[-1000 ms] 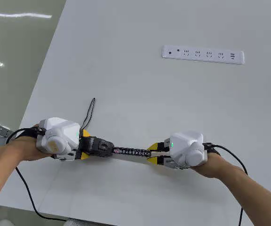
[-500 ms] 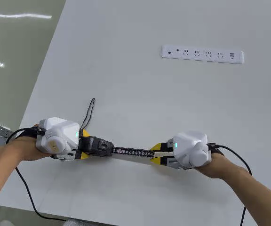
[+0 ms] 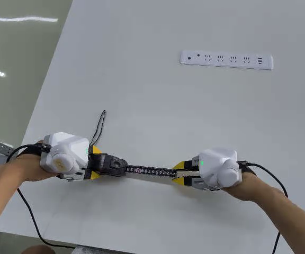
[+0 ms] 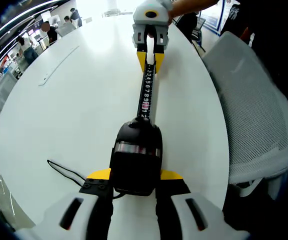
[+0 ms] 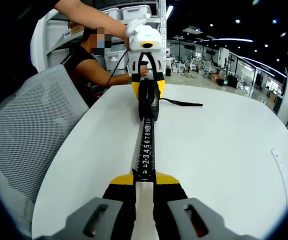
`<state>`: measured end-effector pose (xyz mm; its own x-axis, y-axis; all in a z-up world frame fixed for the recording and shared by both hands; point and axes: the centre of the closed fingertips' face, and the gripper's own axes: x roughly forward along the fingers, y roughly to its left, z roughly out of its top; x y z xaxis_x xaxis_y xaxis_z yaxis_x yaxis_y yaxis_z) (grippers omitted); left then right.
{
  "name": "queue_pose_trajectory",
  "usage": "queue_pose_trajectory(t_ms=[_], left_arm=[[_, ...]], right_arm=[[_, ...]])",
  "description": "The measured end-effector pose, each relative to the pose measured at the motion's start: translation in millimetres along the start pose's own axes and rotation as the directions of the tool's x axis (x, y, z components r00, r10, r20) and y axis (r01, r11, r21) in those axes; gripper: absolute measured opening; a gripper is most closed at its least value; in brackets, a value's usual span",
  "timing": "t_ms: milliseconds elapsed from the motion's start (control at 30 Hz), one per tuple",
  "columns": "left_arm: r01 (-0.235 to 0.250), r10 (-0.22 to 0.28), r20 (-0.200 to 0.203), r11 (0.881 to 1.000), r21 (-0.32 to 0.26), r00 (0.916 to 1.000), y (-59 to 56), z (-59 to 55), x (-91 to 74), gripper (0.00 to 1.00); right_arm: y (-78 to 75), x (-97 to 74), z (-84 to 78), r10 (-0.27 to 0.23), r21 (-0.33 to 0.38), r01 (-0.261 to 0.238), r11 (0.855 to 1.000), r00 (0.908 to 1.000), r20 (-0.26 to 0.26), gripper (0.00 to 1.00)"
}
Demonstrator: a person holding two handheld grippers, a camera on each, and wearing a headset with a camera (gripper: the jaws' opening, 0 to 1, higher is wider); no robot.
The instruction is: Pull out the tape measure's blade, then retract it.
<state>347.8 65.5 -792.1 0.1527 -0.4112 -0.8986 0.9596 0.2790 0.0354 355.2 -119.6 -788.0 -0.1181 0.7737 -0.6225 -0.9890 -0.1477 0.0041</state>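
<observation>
Both clamped: my left gripper [image 3: 95,163] holds the tape measure case [image 4: 135,162], my right gripper [image 3: 178,173] the blade [image 3: 150,170], its hook hidden between jaws.

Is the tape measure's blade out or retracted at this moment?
Out: the numbered blade stretches from the case, clamped in the left gripper, to the right gripper, which pinches its end.
</observation>
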Motion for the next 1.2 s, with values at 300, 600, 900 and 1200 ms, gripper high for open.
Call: queue_pose_trajectory(t_ms=[300,600,900,1200], left_arm=[[0.001,-0.001,-0.006,1.0,0.001,1.0,1.2,0.3,0.7,0.29],[0.002,-0.002,-0.013,1.0,0.004,0.9999,0.1,5.3,-1.7,0.29],[0.009,-0.009,-0.009,1.0,0.014,0.9999,-1.5,11.1,1.8,0.29],[0.005,-0.004,-0.014,1.0,0.014,0.9999,-1.6,7.5,0.2,0.29]], right_arm=[[-0.6,-5.5,-4.9,-0.002,0.005,0.002,1.0,1.0,0.001,0.09],[0.8,-12.1,-11.2,0.001,0.014,-0.001,1.0,1.0,0.003,0.09],[3.5,-20.4,-19.2,0.0,0.012,0.0,1.0,1.0,-0.006,0.09],[3.6,-27.5,-25.7,-0.003,0.028,0.003,1.0,1.0,-0.009,0.09]])
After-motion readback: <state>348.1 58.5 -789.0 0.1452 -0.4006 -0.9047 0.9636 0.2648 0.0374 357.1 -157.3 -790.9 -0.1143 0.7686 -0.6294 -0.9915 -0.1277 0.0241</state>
